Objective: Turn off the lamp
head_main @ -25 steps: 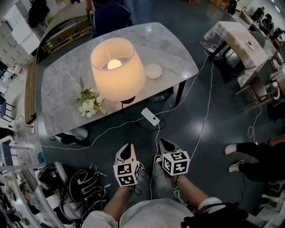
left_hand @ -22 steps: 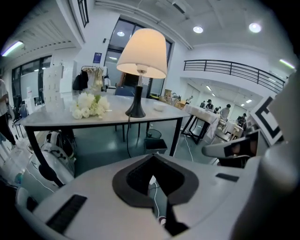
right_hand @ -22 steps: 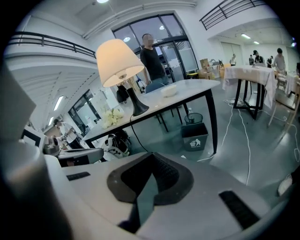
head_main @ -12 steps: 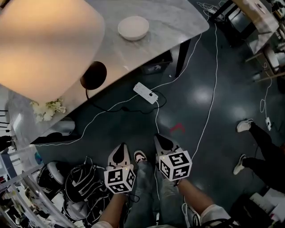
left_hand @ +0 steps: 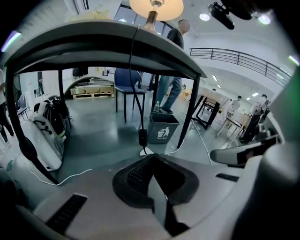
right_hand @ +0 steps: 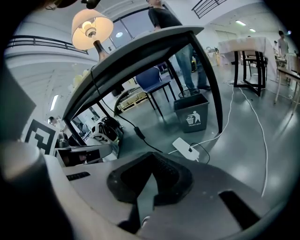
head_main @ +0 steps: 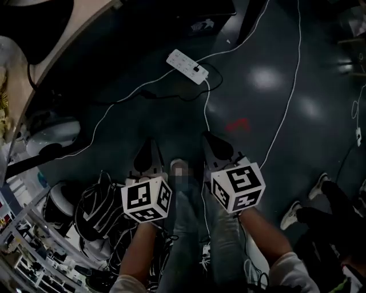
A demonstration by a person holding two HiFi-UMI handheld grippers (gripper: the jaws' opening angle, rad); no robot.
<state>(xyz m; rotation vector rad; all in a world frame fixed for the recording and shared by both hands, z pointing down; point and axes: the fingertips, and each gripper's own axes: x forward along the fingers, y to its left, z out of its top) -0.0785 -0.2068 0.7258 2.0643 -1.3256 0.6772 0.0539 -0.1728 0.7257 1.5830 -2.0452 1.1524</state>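
Observation:
The lamp is lit; its glowing shade [left_hand: 156,5] [right_hand: 92,28] stands on the marble table [left_hand: 108,35] [right_hand: 140,51], which I see from below. A black cord hangs from the table edge, with an inline switch [left_hand: 142,137] [right_hand: 139,132] on it just above the floor. My left gripper [head_main: 147,150] [left_hand: 152,159] and right gripper [head_main: 210,141] [right_hand: 152,157] are side by side, low over the dark floor. Both are shut and hold nothing. They point down and forward toward the cords, well short of the switch.
A white power strip [head_main: 187,59] [right_hand: 187,148] lies on the floor ahead, with white cables running off it. A grey bin [left_hand: 162,130] [right_hand: 193,115] stands under the table near its legs. Bags and helmets [head_main: 94,214] are piled at the left. A seated person's legs [head_main: 320,200] are at the right.
The head view has dropped from above the table to below its edge, so the lamp shade has left that view. Both grippers have sunk toward the floor together, still shut.

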